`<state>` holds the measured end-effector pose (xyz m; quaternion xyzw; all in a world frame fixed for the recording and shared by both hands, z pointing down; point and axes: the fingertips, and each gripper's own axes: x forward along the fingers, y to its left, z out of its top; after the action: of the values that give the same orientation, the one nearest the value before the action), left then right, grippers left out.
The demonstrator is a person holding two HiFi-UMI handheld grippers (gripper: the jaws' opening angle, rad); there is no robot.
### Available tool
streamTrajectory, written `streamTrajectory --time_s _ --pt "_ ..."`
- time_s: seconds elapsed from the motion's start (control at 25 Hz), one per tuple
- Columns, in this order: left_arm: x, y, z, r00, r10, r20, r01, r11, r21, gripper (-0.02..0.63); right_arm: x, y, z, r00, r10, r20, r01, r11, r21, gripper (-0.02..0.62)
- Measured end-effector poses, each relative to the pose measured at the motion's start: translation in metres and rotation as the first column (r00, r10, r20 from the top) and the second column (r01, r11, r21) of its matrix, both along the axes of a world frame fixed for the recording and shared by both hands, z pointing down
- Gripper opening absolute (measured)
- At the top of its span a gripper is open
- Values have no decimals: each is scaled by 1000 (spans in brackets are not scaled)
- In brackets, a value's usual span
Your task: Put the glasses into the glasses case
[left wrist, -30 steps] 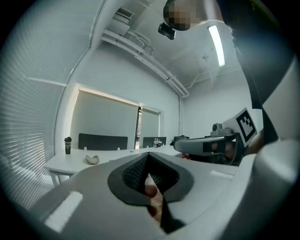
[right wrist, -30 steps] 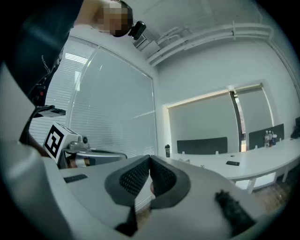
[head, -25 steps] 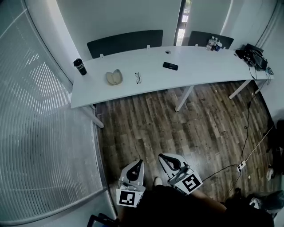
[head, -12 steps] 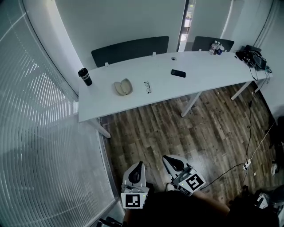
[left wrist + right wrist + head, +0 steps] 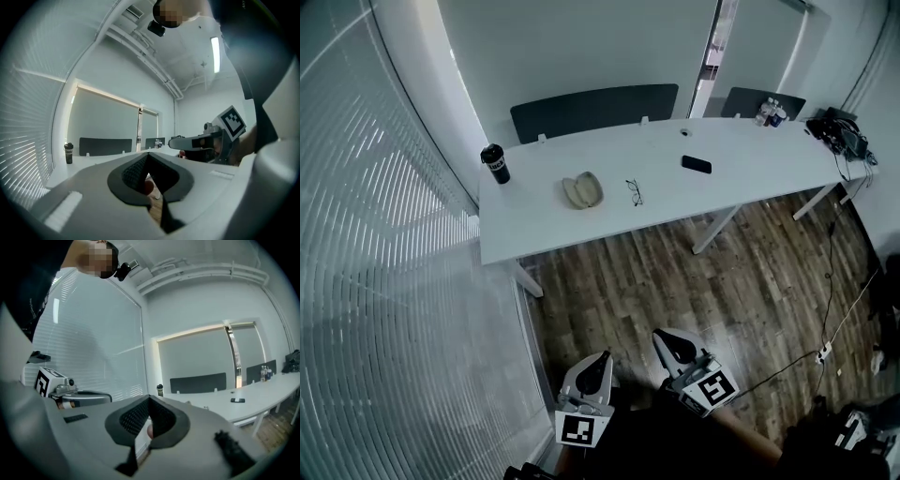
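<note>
Left claw [image 5: 596,364] and right claw [image 5: 667,341] are both closed on nothing, well short of the bench [image 5: 741,155], where the glasses [image 5: 635,192] lie far ahead, just right of the open glasses case [image 5: 582,190].

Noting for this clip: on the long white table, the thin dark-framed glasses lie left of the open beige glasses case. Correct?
No. The head view shows the thin dark-framed glasses lying right of the open beige glasses case, apart from it, on the long white table.
</note>
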<state>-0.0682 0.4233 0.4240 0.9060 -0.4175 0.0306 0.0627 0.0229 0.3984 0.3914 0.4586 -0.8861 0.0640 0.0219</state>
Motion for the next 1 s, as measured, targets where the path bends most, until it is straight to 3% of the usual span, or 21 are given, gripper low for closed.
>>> streamTrajectory --time_s 0.36,0.56,0.64,0.8,0.88,1.0 --pt "21 -29 9 997 45 -66 -49 997 -62 8 10 -20 4 999 -43 -6 43 999 3 6" --pt "57 -40 11 994 102 -37 -105 991 -84 6 18 -33 2 995 -99 -28 100 994 42 6" --pt "62 -54 14 998 58 -37 -61 994 -92 8 24 -39 1 994 -106 -18 107 993 42 6" --pt "52 -97 23 989 -138 -51 133 987 -87 8 40 -60 2 995 -98 9 98 995 35 6" --pt "56 -110 16 985 -163 -57 158 985 -75 8 52 -69 3 995 -95 19 95 995 35 6" --pt "76 -120 12 991 -132 -4 132 991 -34 8 76 -84 -2 995 -83 48 81 996 43 6"
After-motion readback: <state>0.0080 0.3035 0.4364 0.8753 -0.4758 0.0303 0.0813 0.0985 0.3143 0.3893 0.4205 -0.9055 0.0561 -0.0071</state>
